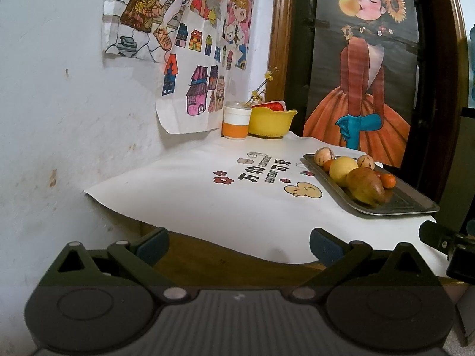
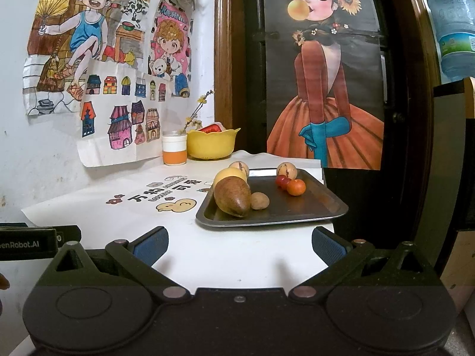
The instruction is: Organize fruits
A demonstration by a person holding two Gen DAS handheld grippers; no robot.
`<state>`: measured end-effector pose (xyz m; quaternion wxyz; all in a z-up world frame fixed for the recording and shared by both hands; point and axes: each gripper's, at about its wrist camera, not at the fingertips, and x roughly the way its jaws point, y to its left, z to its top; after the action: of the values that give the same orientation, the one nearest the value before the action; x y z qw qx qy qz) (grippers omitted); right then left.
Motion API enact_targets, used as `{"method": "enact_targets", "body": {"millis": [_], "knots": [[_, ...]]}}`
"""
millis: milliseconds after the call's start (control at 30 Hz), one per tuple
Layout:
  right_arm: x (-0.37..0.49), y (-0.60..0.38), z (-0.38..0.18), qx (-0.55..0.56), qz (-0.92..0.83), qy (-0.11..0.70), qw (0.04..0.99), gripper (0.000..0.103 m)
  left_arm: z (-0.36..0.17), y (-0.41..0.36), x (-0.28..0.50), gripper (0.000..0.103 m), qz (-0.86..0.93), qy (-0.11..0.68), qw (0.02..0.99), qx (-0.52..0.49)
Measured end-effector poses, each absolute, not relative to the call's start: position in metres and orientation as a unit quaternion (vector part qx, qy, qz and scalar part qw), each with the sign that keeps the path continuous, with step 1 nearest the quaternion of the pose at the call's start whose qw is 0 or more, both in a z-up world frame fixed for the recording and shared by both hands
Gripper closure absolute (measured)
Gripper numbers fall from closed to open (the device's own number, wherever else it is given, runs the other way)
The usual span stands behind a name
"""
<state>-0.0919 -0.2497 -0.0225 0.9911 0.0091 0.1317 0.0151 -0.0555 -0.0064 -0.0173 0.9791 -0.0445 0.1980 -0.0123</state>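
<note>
A: Both tools hang at the near edge of the table. The left gripper [image 1: 239, 244] has its jaws spread wide with nothing between them, and the right gripper [image 2: 239, 244] is just the same, released and empty.

B: And the fruit all sits on the metal tray [image 2: 308, 210] at the right: a big brown mango [image 2: 232, 196] on the near left side, a yellow round fruit [image 2: 230, 175] touching it behind, and a small brown one [image 2: 260, 200] right beside it.

A: Farther back there's an orange [image 2: 296, 187], little red fruits [image 2: 282, 181] touching it, and two tan striped ones [image 2: 286, 171] at the far rim.

B: Is this sorted already, or waiting to be sorted? The scene fits either, I can't call it.

A: If any fruit gets lifted, I'd say come in from above with jaws wide. The mango looks heavy and smooth, so grip across its middle.

B: Watch the crowding. Mango, yellow fruit and the small brown one all touch, so a finger could nudge a neighbour and set it rolling.

A: In the far left corner stands a yellow bowl [image 2: 212, 144] with something red inside, and a white and orange cup [image 2: 174, 148] just beside it holding a twig.

B: The white paper sheet [image 2: 118, 216] covering the table could slide under a push.
</note>
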Motion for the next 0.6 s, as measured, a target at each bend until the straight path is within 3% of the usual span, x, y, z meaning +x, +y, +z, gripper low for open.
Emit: {"method": "enact_targets", "body": {"millis": [600], "knots": [[-0.0931,-0.2442,-0.0245,0.01,0.019,0.136,0.991,0.001,-0.0197,-0.0044,-0.0561,0.0,-0.012,0.201,0.978,-0.047]]}}
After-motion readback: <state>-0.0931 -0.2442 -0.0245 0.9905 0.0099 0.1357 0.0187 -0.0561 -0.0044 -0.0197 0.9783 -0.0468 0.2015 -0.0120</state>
